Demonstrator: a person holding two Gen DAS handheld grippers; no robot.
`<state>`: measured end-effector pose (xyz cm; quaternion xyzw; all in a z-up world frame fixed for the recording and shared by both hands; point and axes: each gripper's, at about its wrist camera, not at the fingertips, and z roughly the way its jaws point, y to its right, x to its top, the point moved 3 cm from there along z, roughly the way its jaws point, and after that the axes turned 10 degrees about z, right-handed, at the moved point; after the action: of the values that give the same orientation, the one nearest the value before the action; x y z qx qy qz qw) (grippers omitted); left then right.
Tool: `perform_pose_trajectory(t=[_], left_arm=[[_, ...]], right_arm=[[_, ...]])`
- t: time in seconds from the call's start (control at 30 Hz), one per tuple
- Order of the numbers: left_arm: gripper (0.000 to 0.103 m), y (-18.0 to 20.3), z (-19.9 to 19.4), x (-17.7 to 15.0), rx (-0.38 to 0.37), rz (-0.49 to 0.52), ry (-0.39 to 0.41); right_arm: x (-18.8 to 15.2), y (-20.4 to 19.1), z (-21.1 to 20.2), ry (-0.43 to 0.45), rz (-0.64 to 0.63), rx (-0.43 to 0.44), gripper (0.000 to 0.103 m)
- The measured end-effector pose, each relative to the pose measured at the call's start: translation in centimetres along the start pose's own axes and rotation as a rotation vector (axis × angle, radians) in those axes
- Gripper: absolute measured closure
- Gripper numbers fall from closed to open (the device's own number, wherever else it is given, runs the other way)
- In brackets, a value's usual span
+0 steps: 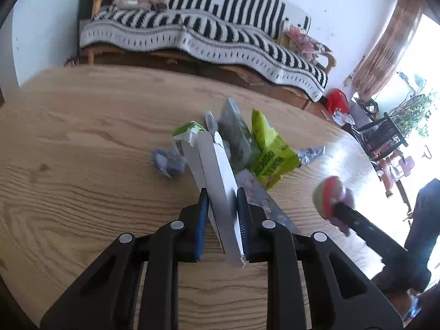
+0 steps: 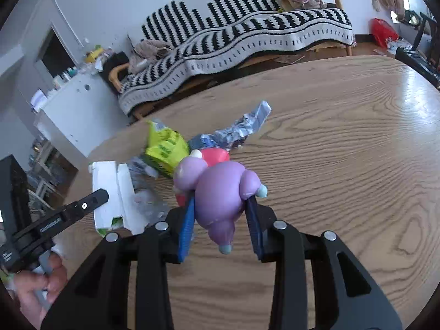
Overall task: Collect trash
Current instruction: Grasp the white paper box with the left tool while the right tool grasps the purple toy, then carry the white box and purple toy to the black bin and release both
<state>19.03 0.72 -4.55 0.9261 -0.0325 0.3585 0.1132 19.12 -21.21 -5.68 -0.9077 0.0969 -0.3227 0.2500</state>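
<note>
Trash on the table [image 1: 82, 143]: carton [image 1: 217, 187] between the left gripper's [image 1: 221, 206] pads; wrapper [image 1: 271, 151] right of it, foil [image 1: 312, 154] further right; sofa [image 1: 192, 33] behind the table; toy [image 2: 220, 192] in the right gripper [image 2: 221, 214].

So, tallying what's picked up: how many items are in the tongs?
2: a white carton in the left tongs, a purple toy in the right tongs.

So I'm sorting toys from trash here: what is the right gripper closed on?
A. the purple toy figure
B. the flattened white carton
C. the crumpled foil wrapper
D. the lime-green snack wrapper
A: in the right wrist view the right gripper has its blue pads pressed on either side of the purple toy figure, while the flattened white carton sits in the left gripper.
</note>
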Motion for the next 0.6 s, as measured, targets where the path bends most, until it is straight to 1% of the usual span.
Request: perform_pose_trajectory(t=[0.07,0.13,0.2,0.33,0.47,0.6], left_arm=[[0.084,-0.4,-1.0,0.4,0.006,0.002,0.029],[0.084,-0.6,-2.0,0.6,-0.006,-0.011,0.044],[0.084,-0.6,-3.1,0.7,0.011,-0.003,0.069],[0.084,-0.2,-4.6,0.6,0.009,0.004,0.082],[0.084,1.6,-5.2,0.0,0.017,0.052,0.074],[0.084,3.9,-5.5,-0.2,0.008,0.1,0.086]], right_arm=[[0.0,0.1,-1.2,0.007,0.0,0.011,0.068],[-0.2,0.4,-2.4,0.011,0.003,0.014,0.068],[-0.3,0.8,-3.7,0.015,-0.004,0.008,0.068],[-1.0,1.3,-6.2,0.026,-0.022,-0.01,0.068],[-1.6,2.4,-8.9,0.039,-0.035,-0.036,0.068],[-1.9,4.0,-11.3,0.06,-0.027,-0.068,0.068]])
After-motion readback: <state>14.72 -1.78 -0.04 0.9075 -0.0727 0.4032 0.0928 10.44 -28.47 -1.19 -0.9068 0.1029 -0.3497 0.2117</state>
